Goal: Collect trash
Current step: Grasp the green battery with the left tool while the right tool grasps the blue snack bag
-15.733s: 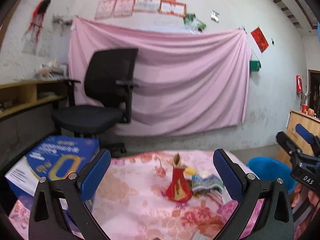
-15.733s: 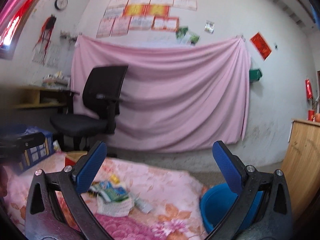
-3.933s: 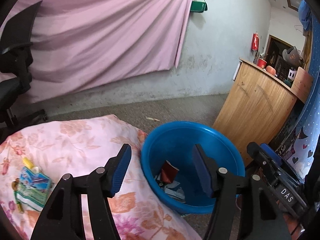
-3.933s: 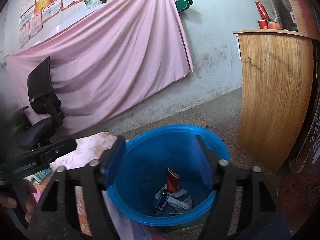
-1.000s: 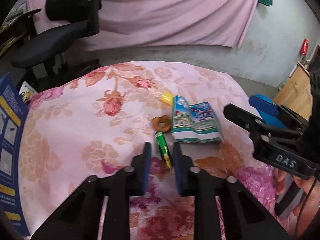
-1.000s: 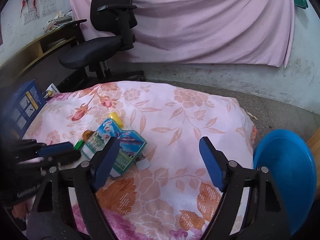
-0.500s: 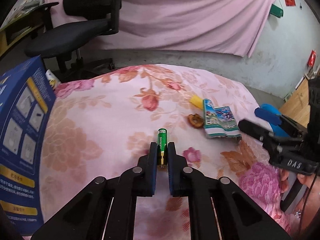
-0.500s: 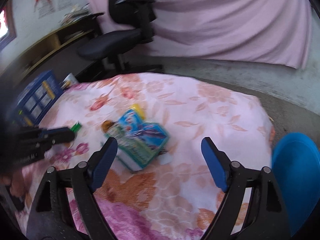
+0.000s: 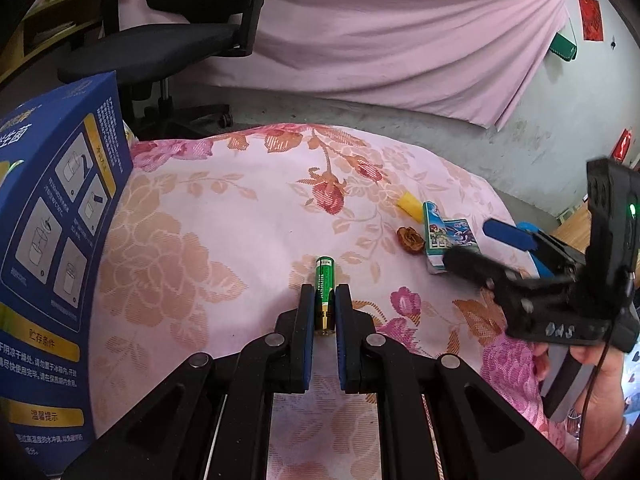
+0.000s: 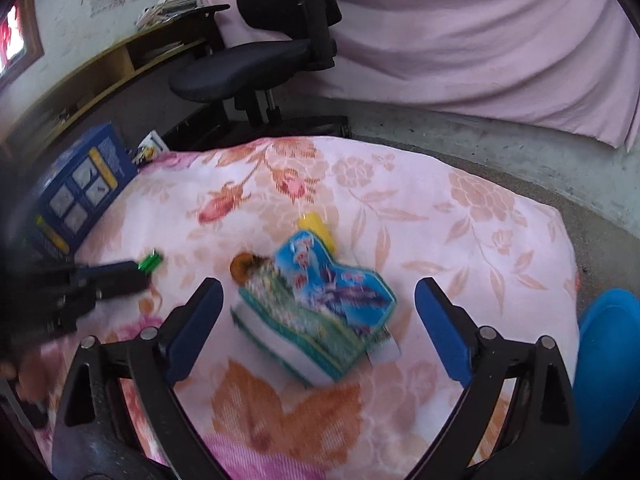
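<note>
The left tool [image 9: 324, 306] is clamped on a green battery [image 9: 324, 286], its pads pinching the lower half so the tip points to twelve o'clock, probably ready for carrying to the blue bin [image 10: 610, 376]. The right tool [image 10: 316, 320] hangs wide open above a blue snack packet [image 10: 320, 300], seemingly lining up its own pick. At ten o'clock of the packet lies a brown scrap [image 10: 242, 266]; a yellow piece [image 10: 316, 226] peeks from behind. All rest on the floral-covered desk [image 9: 224, 208]. The bin is cut off at the frame edge, and the right view is motion-blurred.
</note>
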The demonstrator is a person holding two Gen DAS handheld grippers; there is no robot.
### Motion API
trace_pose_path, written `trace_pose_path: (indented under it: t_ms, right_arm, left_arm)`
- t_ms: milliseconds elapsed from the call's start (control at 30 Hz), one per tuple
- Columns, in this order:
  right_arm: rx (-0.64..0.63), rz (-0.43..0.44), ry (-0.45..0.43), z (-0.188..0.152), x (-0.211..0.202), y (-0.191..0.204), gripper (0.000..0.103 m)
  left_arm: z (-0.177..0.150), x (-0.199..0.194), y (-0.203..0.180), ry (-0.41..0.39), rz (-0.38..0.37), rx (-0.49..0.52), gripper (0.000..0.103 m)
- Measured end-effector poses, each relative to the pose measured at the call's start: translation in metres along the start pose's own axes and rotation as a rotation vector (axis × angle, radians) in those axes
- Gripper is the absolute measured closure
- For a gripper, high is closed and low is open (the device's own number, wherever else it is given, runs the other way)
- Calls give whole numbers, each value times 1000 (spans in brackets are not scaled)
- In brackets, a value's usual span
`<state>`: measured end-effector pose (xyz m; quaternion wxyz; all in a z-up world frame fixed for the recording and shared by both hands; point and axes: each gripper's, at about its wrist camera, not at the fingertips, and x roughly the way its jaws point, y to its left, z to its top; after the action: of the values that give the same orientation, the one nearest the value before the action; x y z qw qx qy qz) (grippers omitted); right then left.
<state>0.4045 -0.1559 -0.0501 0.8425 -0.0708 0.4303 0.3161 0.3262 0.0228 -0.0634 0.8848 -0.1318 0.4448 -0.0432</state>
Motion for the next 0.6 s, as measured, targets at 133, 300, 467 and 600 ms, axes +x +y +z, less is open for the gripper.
trace_pose_path:
  t_ms: [133,300,467,600]
  right_arm:
    - [0,-16,24,0,6,1,0]
    - [22,-23,37,-5,3,-1,11]
    - [-3,-52,17,-7,-4,7,25]
    - [-22,-68,0,-8,-8,11,31]
  left_arm:
    - [-1,-1,-1,-2,4,4,96]
    - [-1,-1,1,-2,-18,-13,96]
    - [-1,-4,7,-1,-47,-34,96]
    - [-2,-8,8,-3,-49,-29,96]
